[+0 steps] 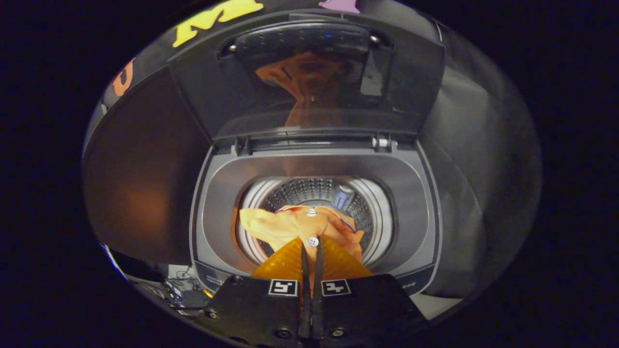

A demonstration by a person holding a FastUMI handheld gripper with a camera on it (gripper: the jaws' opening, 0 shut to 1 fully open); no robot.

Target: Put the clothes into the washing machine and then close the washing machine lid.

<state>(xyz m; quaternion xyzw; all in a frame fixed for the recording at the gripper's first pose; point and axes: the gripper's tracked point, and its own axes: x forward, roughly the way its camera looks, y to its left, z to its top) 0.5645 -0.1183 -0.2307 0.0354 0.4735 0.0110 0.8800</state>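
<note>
My gripper [311,247] is shut on an orange garment [295,224] with white buttons. The cloth bunches just ahead of the fingertips and hangs over the round drum opening [377,217] of the top-loading washing machine [222,203]. The perforated steel drum shows behind and below the cloth. The machine's dark lid [309,82] stands raised upright at the back, and its glass mirrors the orange cloth.
The machine's grey top rim [411,183] rings the drum opening. Black cloth walls stand to the left and right of the machine. Some cables and small items [181,287] lie on the floor at the machine's front left.
</note>
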